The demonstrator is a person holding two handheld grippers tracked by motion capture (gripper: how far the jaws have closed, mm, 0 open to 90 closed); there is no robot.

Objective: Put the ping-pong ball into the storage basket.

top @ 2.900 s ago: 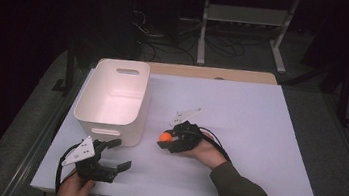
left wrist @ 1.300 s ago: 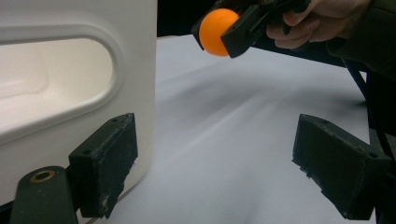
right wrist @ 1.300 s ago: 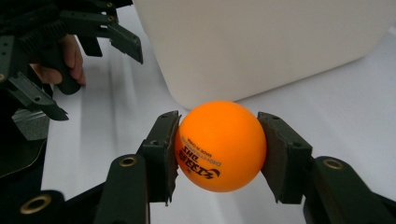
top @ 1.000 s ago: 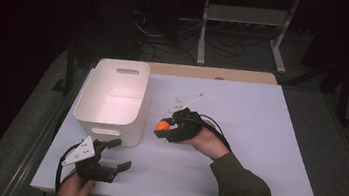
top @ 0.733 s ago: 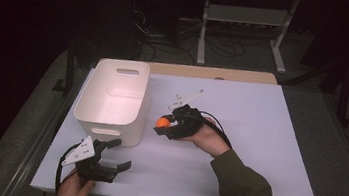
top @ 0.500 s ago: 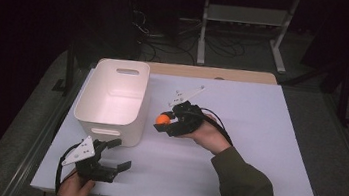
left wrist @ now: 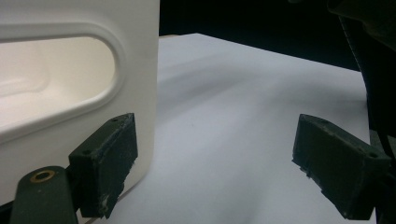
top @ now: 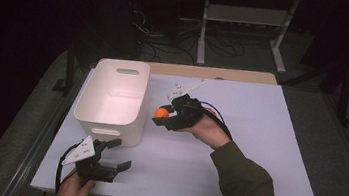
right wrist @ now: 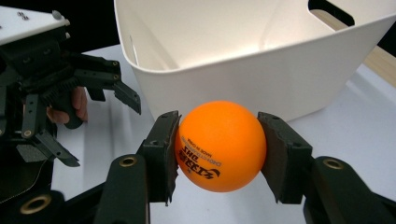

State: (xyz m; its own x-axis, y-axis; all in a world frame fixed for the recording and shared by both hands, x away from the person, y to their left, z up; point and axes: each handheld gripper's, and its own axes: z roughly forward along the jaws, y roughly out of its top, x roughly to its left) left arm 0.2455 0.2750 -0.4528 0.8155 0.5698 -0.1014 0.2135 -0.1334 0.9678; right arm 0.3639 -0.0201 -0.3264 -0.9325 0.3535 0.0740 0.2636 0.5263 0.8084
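An orange ball with black print sits clamped between the pads of my right gripper, lifted above the table just right of the white bin. The bin is open-topped with handle slots, and what shows of its inside looks empty. My left gripper rests low at the table's front left, jaws wide apart with nothing between them, one pad beside the bin's near wall. In the right gripper view, the left gripper sits beyond the ball at the left.
The white tabletop stretches to the right of the bin and the hands. A wooden strip runs along the far edge. Beyond the table, a metal rack and cables lie on the dark floor.
My right gripper has risen and moved toward the far side with the orange ball, staying close to the bin's right wall. The left gripper has kept still.
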